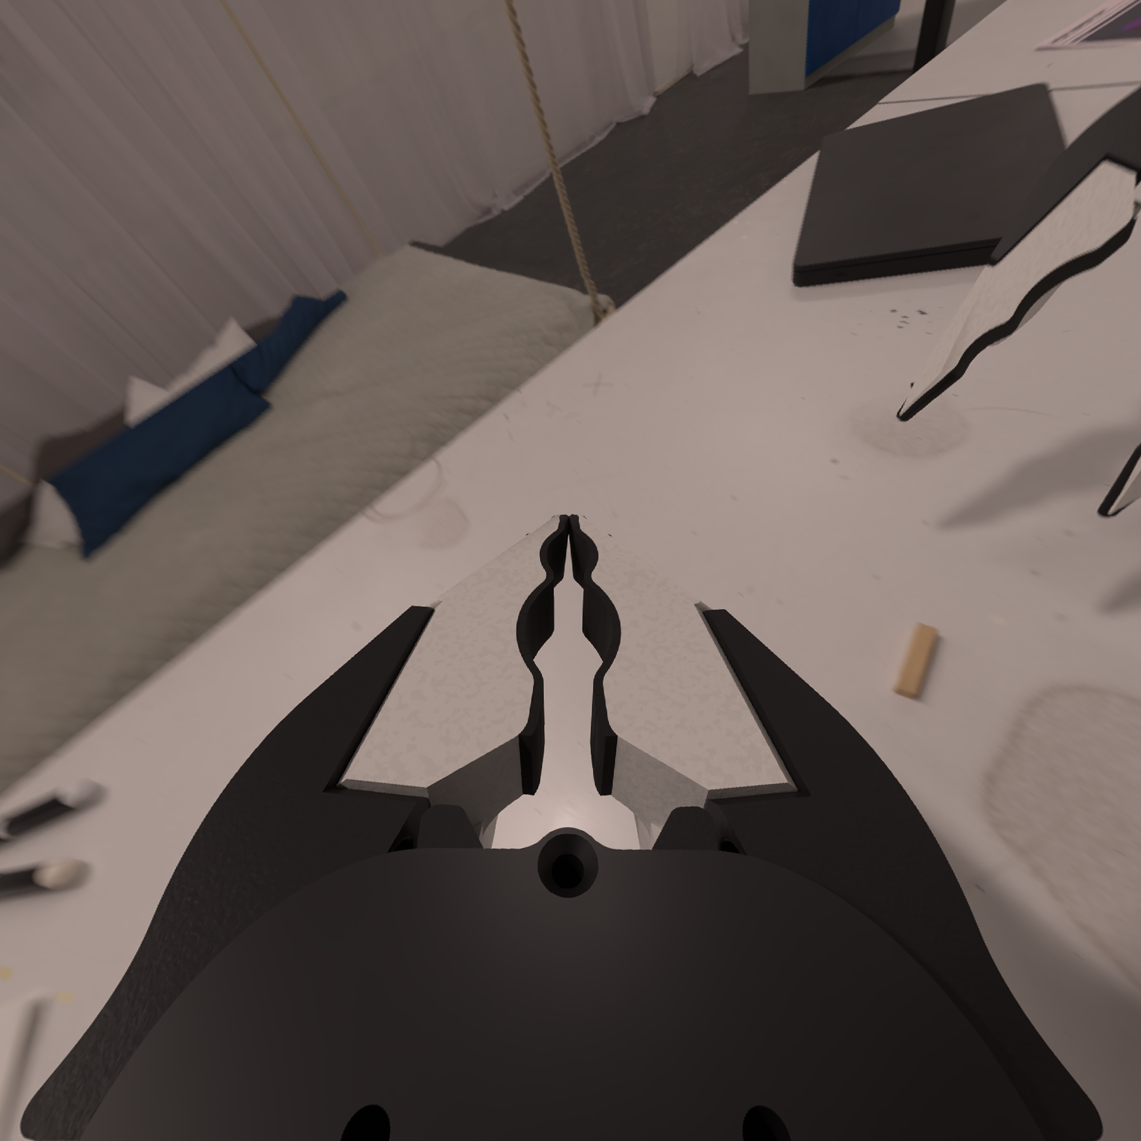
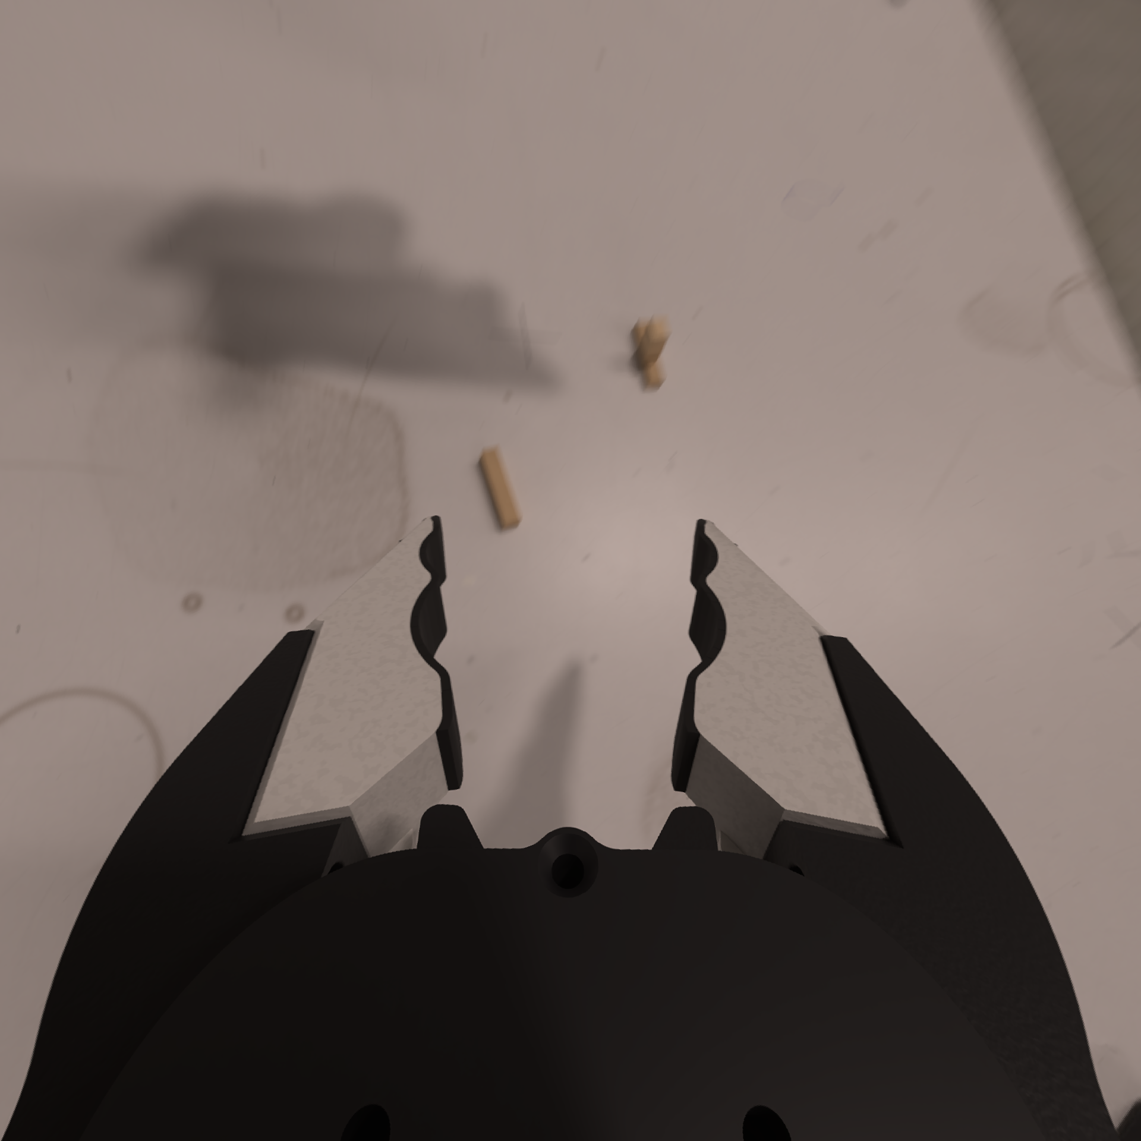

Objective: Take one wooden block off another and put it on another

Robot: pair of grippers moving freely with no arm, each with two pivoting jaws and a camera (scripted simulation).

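Observation:
A light wooden block [image 2: 500, 488] lies flat on the white table [image 2: 802, 185], just ahead of my right gripper's left fingertip. Farther ahead one small wooden block lies across another [image 2: 649, 352], blurred. My right gripper [image 2: 569, 523] is open and empty, above the table. The lone block also shows in the left wrist view [image 1: 917, 660], right of my left gripper [image 1: 569, 517], which is shut and empty above the table [image 1: 710, 432]. The right gripper's fingers [image 1: 1019, 302] show at the right edge there.
A flat black slab [image 1: 926, 185] lies on the table at the far right. A grey cushioned bench with blue pillows [image 1: 160, 444] stands past the table's left edge, with a rope [image 1: 549, 154] hanging near it. Dark cylinders [image 1: 49, 809] lie at the near left.

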